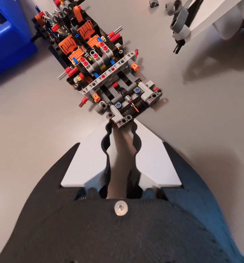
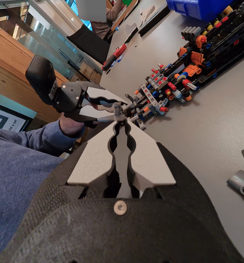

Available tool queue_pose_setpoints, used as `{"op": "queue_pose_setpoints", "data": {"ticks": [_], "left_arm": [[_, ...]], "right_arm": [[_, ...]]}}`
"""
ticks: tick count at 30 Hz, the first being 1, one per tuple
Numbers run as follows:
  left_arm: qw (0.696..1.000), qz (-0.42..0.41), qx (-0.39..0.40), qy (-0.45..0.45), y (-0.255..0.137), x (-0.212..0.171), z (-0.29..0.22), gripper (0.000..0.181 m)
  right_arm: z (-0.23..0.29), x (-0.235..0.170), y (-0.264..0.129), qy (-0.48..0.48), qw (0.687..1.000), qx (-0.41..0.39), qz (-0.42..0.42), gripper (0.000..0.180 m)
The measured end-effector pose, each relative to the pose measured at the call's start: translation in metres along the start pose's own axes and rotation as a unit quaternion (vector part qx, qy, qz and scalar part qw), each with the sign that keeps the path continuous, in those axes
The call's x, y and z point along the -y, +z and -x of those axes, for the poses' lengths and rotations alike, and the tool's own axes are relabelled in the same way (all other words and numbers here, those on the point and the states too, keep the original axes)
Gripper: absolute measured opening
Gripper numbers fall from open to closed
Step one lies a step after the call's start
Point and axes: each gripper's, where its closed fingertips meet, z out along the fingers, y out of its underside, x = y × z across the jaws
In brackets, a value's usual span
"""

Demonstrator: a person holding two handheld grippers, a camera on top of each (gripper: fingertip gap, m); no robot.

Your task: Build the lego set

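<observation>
A long Technic car chassis (image 1: 90, 56), black and grey with orange seats and red pins, lies on the grey table (image 1: 204, 128). My left gripper (image 1: 122, 123) is shut on the grey connector (image 1: 122, 119) at the chassis's near end. In the right wrist view the chassis (image 2: 182, 79) runs to the upper right, and the left gripper (image 2: 112, 110) clamps the same connector (image 2: 119, 112) from the left. My right gripper (image 2: 121, 123) sits just in front of that connector. Its jaws are nearly closed on a small black piece (image 2: 122, 123).
A blue bin (image 1: 4, 42) stands beside the chassis and also shows in the right wrist view (image 2: 201, 8). Loose grey parts lie at the top right (image 1: 178, 24) and near my right gripper (image 2: 241, 183). A red-handled tool (image 2: 114, 56) lies farther along the table. A blue sleeve (image 2: 33, 142) is on the left. Tip to tip, the grippers are about 10 cm apart.
</observation>
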Motion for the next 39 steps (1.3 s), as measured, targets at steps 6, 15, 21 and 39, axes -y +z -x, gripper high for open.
{"op": "queue_pose_setpoints", "data": {"ticks": [6,15,21,39], "left_arm": [[1.000,-0.011,0.004,-0.002,0.002,0.005,0.000,0.024],[0.995,-0.068,-0.032,-0.059,-0.009,0.026,0.000,0.023],[0.992,-0.088,-0.044,-0.075,-0.015,0.037,0.001,0.023],[0.984,-0.125,-0.070,-0.104,-0.035,0.070,0.005,0.023]], "right_arm": [[-0.004,0.003,-0.004,0.000,1.000,-0.007,-0.007,0.005],[-0.009,0.011,-0.009,0.012,0.999,-0.010,-0.031,0.005],[-0.011,0.010,-0.007,-0.007,0.999,-0.025,-0.023,0.005],[-0.033,-0.005,0.014,-0.053,0.991,-0.097,0.071,0.005]]}}
